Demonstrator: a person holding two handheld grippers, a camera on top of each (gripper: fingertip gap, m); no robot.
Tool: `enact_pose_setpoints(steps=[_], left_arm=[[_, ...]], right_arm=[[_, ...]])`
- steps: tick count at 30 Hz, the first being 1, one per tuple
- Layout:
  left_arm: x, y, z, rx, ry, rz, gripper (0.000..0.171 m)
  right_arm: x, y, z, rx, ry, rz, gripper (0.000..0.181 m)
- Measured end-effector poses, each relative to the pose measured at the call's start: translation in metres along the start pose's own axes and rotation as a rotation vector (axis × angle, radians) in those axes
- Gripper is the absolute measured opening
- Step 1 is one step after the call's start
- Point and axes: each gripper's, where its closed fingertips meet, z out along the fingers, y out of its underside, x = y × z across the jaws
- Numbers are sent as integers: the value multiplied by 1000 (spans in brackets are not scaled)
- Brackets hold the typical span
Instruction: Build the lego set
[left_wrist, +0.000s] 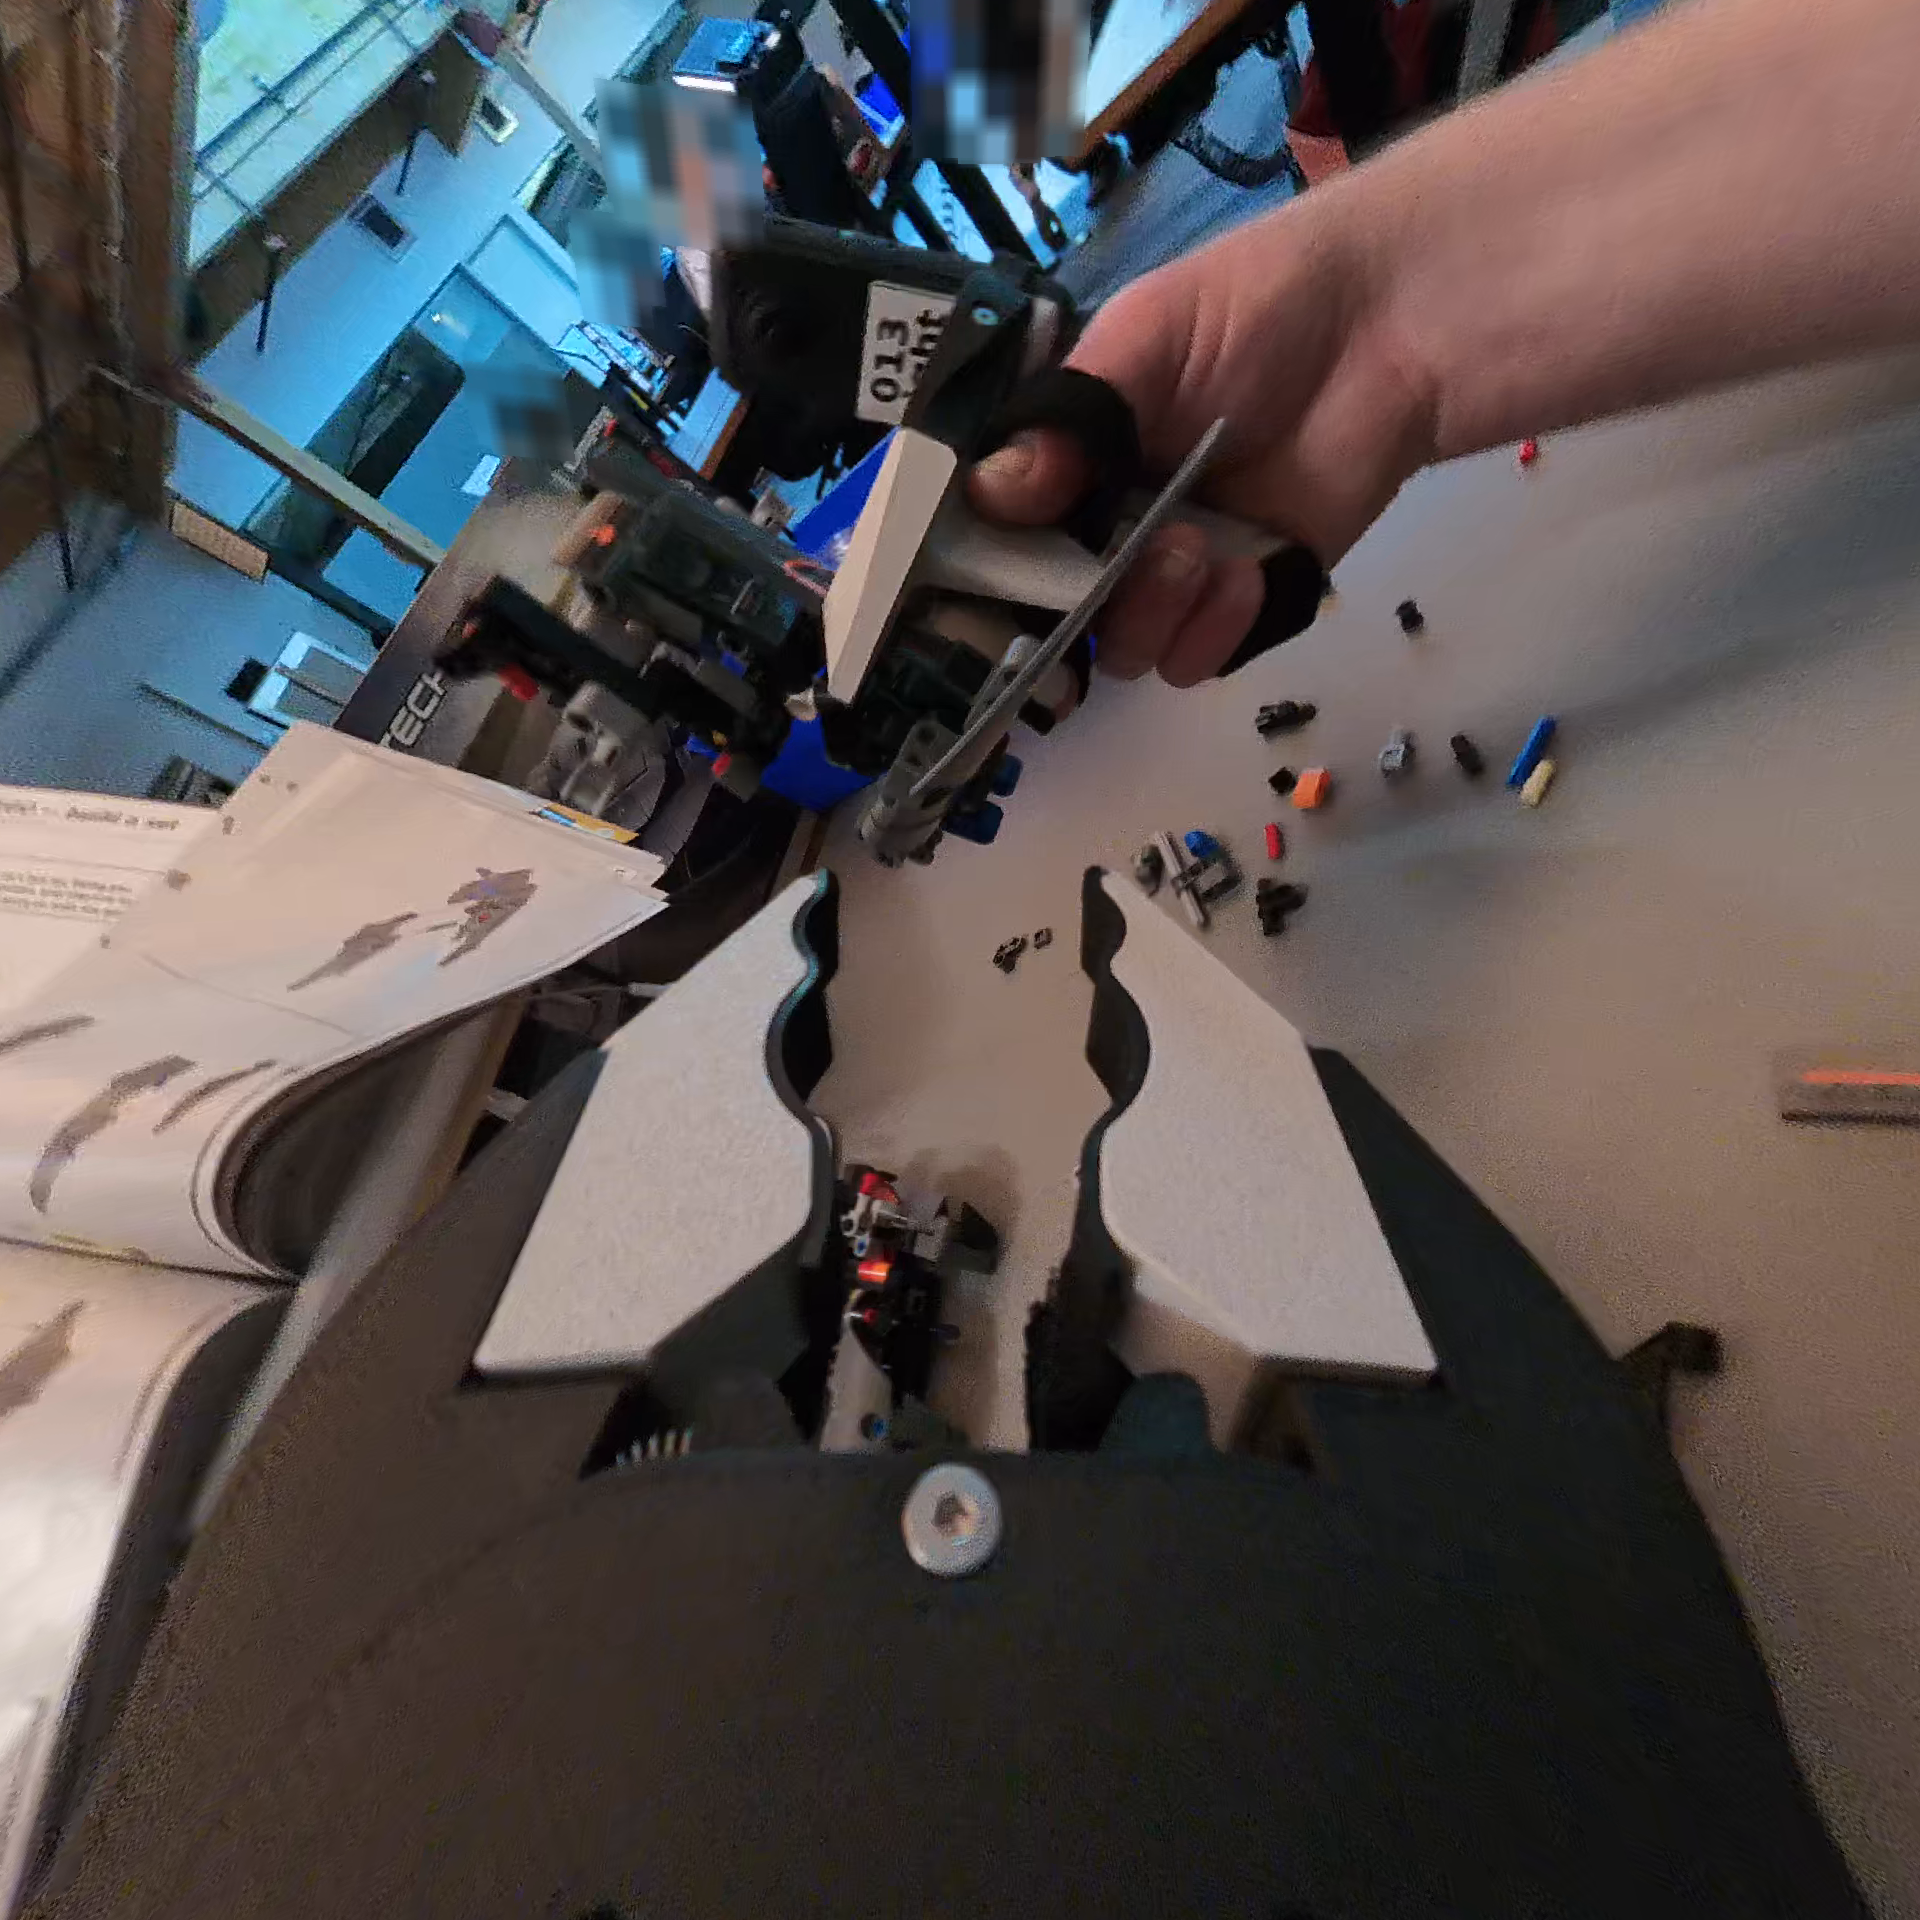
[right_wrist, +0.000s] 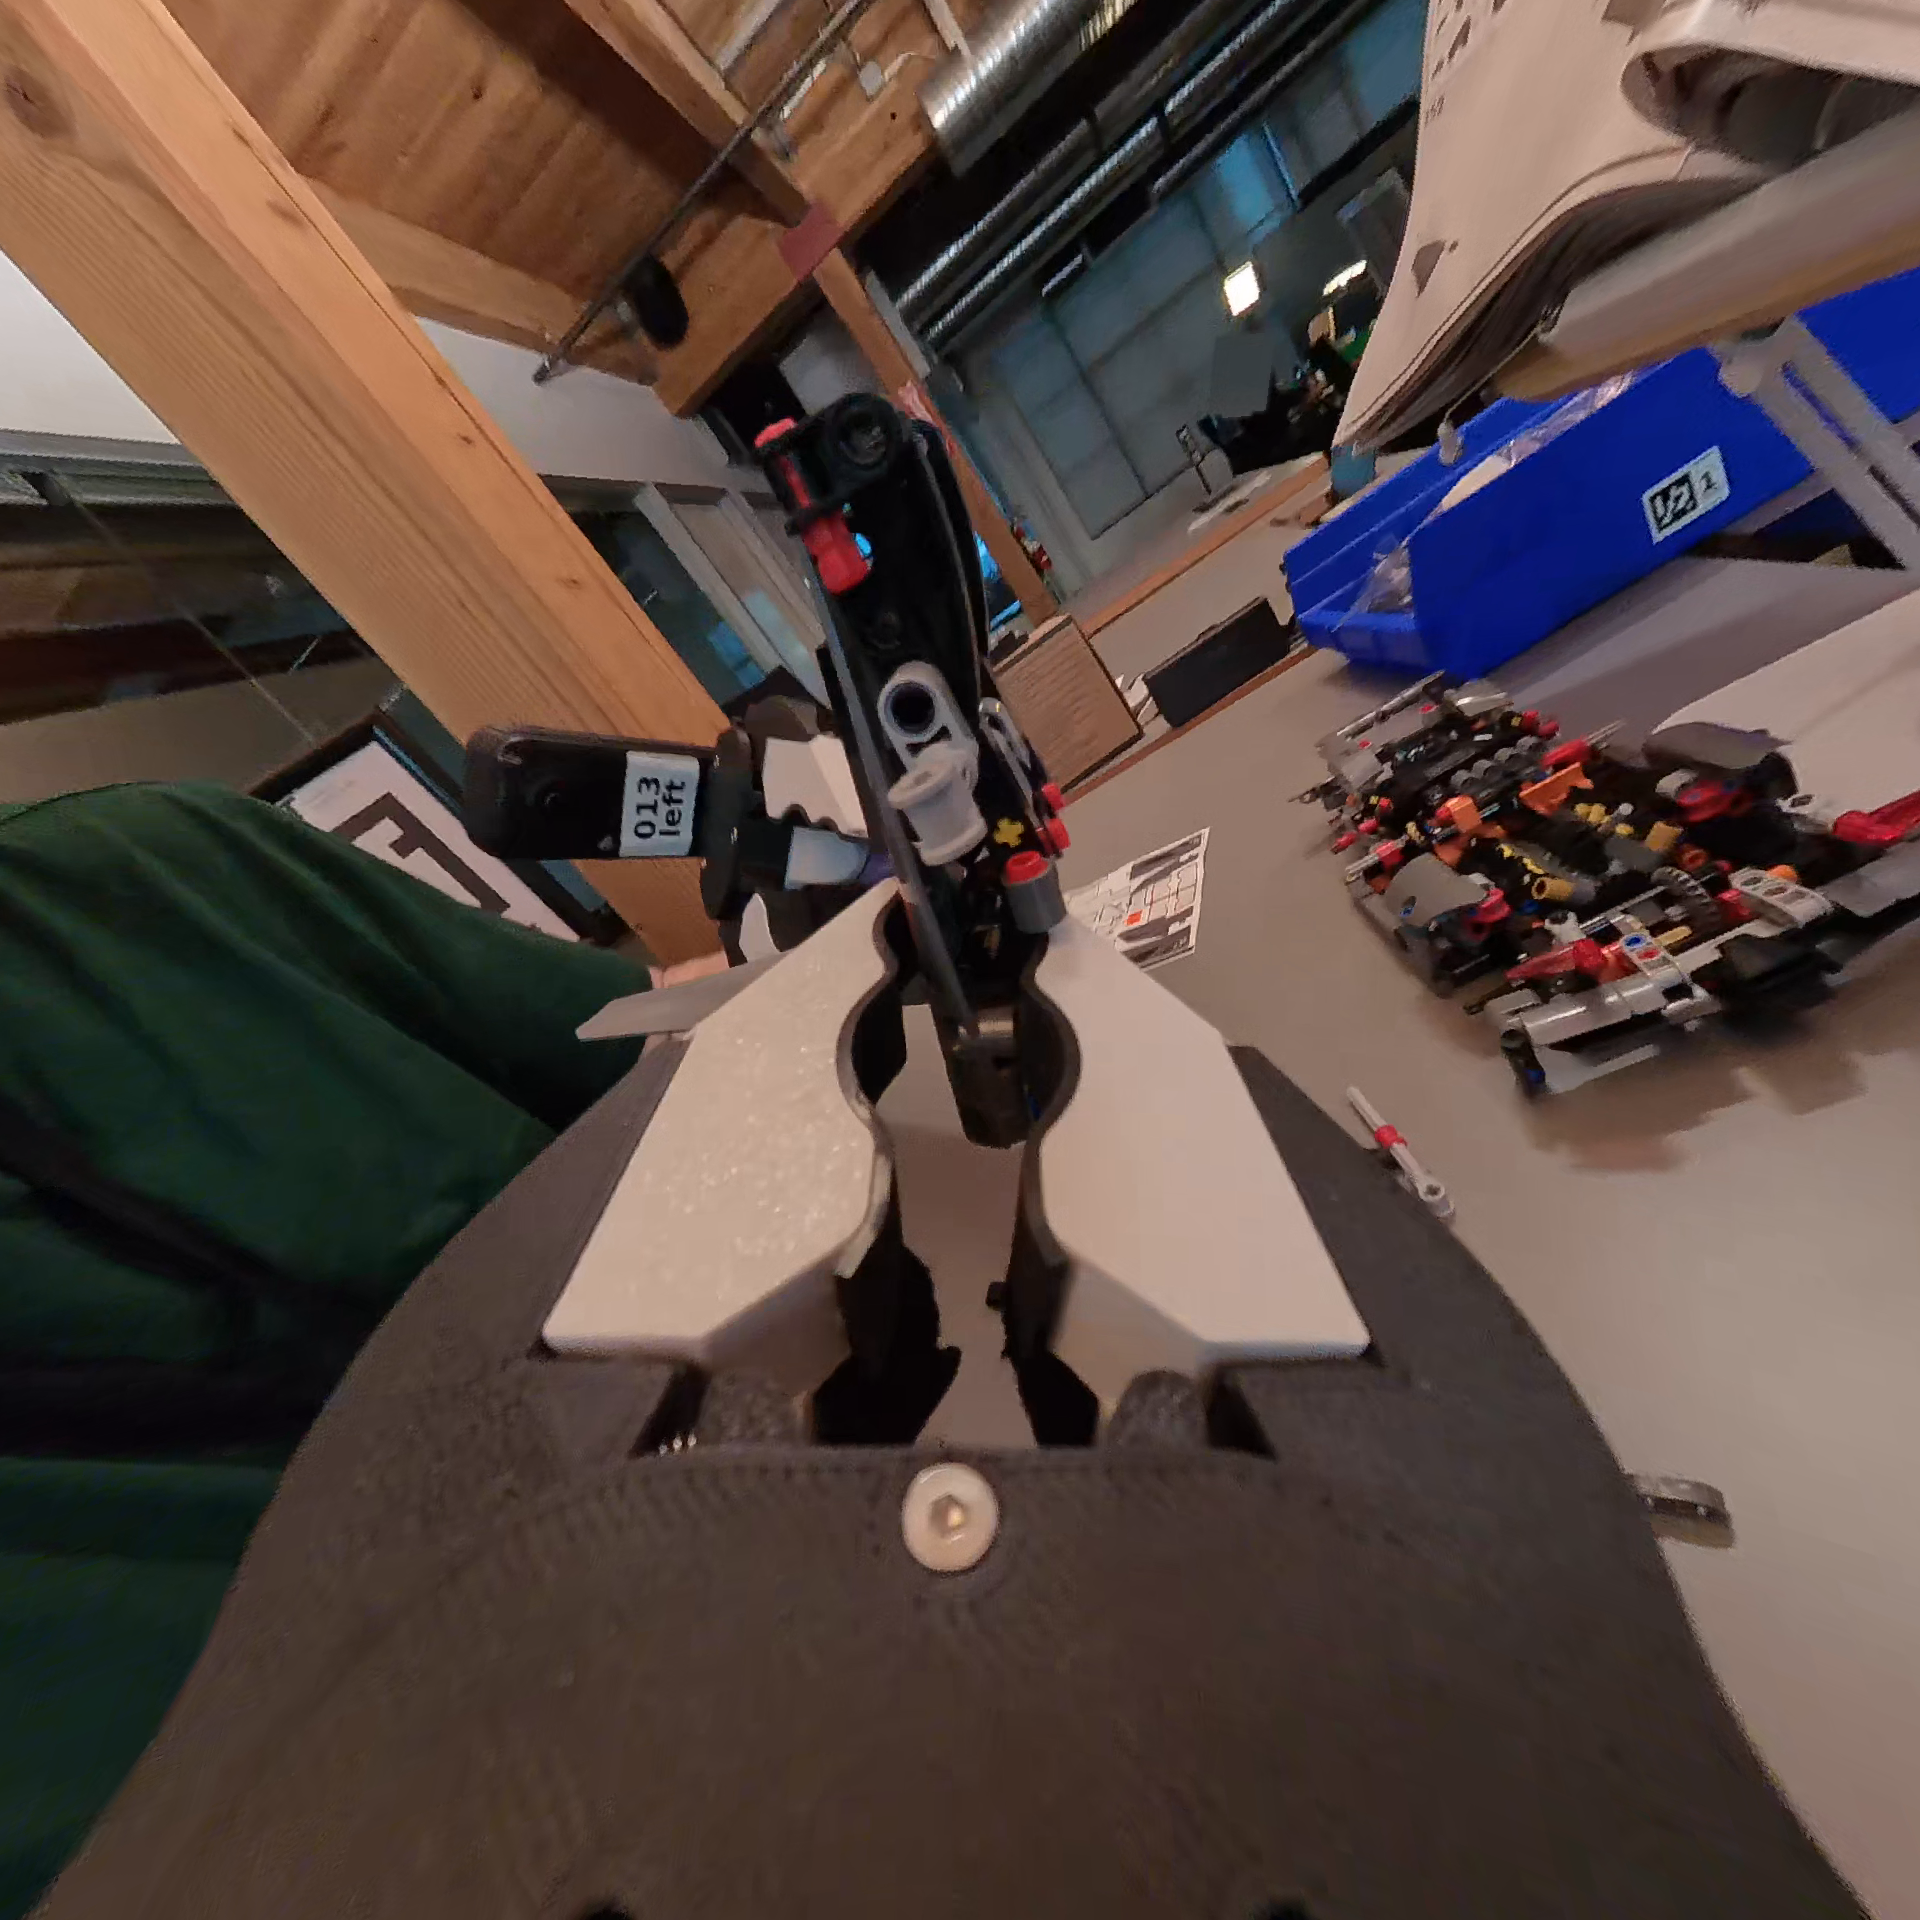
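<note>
Grey table (right_wrist: 1558, 1299); right tool (right_wrist: 961, 945) clamps upright subassembly (right_wrist: 914, 665).

Black lego sub-assy (right_wrist: 914, 727) w/ red, grey pins, upright, clamped, big chassis (right_wrist: 1621, 883) flat on table, loose pcs (left_wrist: 1351, 800) scattered, prob. pins

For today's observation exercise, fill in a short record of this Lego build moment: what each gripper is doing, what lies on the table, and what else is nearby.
right gripper: shut on the black Lego sub-assembly with red and grey pins, held upright
left gripper: open, empty, above the grey table
loose parts: small scattered Lego pieces in black, blue, orange and red
main model: long multicoloured Lego chassis, lying on the table
storage: blue plastic bin
guide: open paper instruction booklet
</note>
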Motion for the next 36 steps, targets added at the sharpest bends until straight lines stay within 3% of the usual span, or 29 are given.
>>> enact_pose_setpoints(steps=[5, 9, 23, 28, 33, 36], left_arm=[[4, 0, 12, -66, 7, 204, 43], [0, 3, 12, -66, -31, 255, 15], [-15, 1, 8, -30, -129, 299, 12], [-25, -3, 5, -16, -145, 312, 12], [-29, -2, 5, -1, -145, 312, 12], [-33, -1, 6, -8, -155, 337, 12]], right_arm=[[-3, 7, 14, -53, -47, 29, 13], [-2, 13, 22, -80, -77, 65, 13], [10, -9, 26, -5, -66, 60, 27], [21, -20, 12, 54, 8, 45, 43], [23, -18, -13, 27, 165, -89, 35], [4, -13, -24, -4, 125, -123, 28]])
